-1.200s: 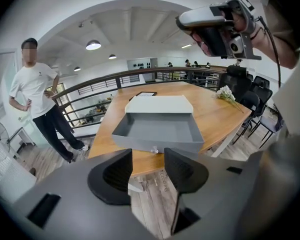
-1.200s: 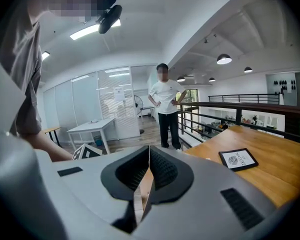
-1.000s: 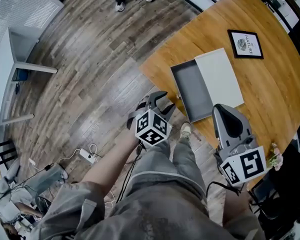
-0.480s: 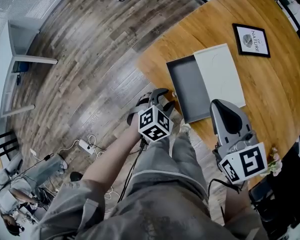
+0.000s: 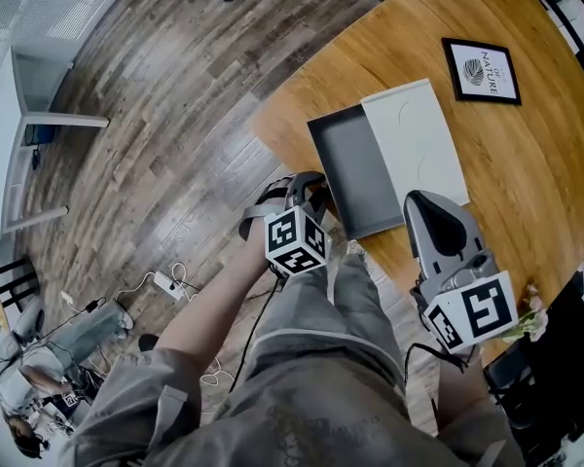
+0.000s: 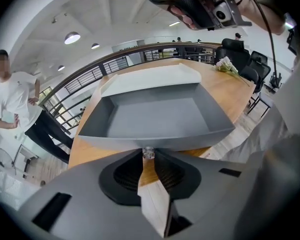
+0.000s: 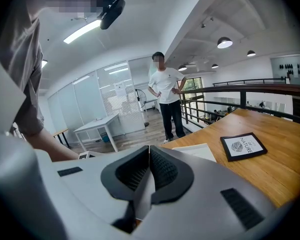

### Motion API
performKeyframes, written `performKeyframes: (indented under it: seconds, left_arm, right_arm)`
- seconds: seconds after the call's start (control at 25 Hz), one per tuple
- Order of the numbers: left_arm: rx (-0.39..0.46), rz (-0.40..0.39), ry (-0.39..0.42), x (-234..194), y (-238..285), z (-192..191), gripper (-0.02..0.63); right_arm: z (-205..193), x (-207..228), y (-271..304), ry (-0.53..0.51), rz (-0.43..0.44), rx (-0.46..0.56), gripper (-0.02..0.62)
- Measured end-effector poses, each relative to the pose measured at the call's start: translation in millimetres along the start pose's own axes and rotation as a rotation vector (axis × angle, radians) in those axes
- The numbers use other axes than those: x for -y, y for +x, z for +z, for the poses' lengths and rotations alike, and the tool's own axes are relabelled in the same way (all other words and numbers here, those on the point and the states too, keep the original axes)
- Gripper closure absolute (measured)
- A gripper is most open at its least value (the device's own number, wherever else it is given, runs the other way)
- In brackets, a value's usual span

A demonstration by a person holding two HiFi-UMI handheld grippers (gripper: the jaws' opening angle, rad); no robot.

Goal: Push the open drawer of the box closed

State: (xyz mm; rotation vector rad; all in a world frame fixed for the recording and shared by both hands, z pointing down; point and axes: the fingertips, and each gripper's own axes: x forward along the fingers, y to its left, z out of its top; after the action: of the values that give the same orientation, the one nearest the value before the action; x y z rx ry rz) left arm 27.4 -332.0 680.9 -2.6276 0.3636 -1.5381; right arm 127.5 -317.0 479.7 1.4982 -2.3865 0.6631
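- Table (image 5: pixel 526 193): round-edged, warm wood, filling the right of the head view.
- Box (image 5: pixel 416 144): flat and white with a plain top, near the table's left edge. Its long axis runs near to far, tilted a little.
- Drawer (image 5: pixel 355 168): matte grey and shallow with low walls. It is pulled out of the box's left side, so its front faces left towards the table edge. Its long axis lies parallel to the box's.
- Frame (image 5: pixel 481 69): black, lying flat on the far right, well apart from the box. It shows a leaf emblem and the word "NATURE"; the smaller line above is too small to read.
- Right gripper (image 7: pixel 149 151): held over the near table edge, to the right of the drawer and apart from it. Its jaws are together with nothing between them.
- Left gripper (image 5: pixel 311 188): at the middle of the drawer front, pointing down at it. Its jaws have just been closing and now pinch the knob.
- Knob (image 6: pixel 148 153): small and shiny, in the middle of the drawer front.
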Motion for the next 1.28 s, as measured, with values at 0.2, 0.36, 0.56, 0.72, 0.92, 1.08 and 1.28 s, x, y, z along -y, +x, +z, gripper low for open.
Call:
performKeyframes:
  seconds: [0.2, 0.36, 0.56, 0.72, 0.92, 1.08, 1.28]
  left_arm:
    - [-0.017, -0.020, -0.002, -2.1, -0.7, 1.2, 0.528]
    - [-0.026, -0.033, 0.010, -2.1, -2.9, 3.2, 0.528]
    - [-0.011, -0.046, 0.027, -1.4, -1.9, 19.7, 0.528]
    - [-0.017, -0.065, 0.045, 0.0, 6.2, 32.4, 0.526]
    - [-0.013, -0.077, 0.049, -0.4, 16.7, 48.2, 0.526]
    - [-0.002, -0.089, 0.059, 0.4, 25.2, 62.9, 0.526]
    - [0.009, -0.099, 0.068, 1.1, 38.8, 82.5, 0.526]
  right_arm:
    - [0.1, 4.6, -0.5, 0.008, -0.003, -0.001, 0.561]
    - [0.8, 10.0, -4.0, 0.013, -0.015, 0.003, 0.561]
    - [1.4, 16.9, -11.4, 0.021, -0.043, 0.006, 0.561]
    - [1.8, 22.4, -18.4, 0.031, -0.066, 0.014, 0.561]
    - [-2.6, 34.1, -29.4, 0.050, -0.098, 0.016, 0.561]
    - [-8.6, 43.5, -38.6, 0.068, -0.127, 0.017, 0.561]
    - [-16.9, 57.1, -47.6, 0.087, -0.153, 0.016, 0.561]
